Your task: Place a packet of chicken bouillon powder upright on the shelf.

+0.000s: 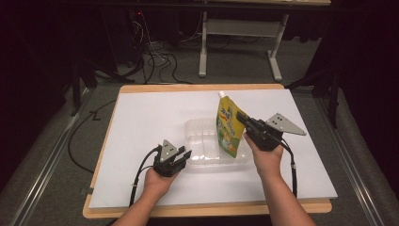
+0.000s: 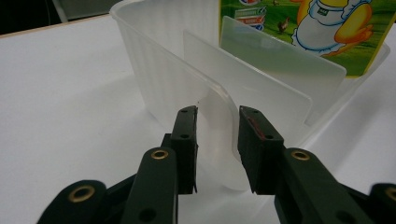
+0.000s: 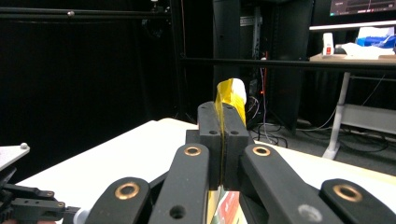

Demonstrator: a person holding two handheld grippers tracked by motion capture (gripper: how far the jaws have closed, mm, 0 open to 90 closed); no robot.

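— Status of the tongs?

— My right tongs [image 1: 243, 118] are closed flat on the upper part of the yellow-green spout pouch [image 1: 229, 126]; in the right gripper view the jaws meet on it, with its white cap [image 3: 237, 87] above them. My left tongs [image 2: 217, 140] are partly open, one jaw on each side of the near wall of the clear plastic container [image 1: 202, 136], not pressing it.

— Location of the pouch?

— I see it upright, its bottom inside the container's right portion, behind a translucent divider [image 2: 280, 63]. The container sits on the white sheet [image 1: 141, 122] near the worktop [image 1: 197, 87] centre, nearer the front edge.
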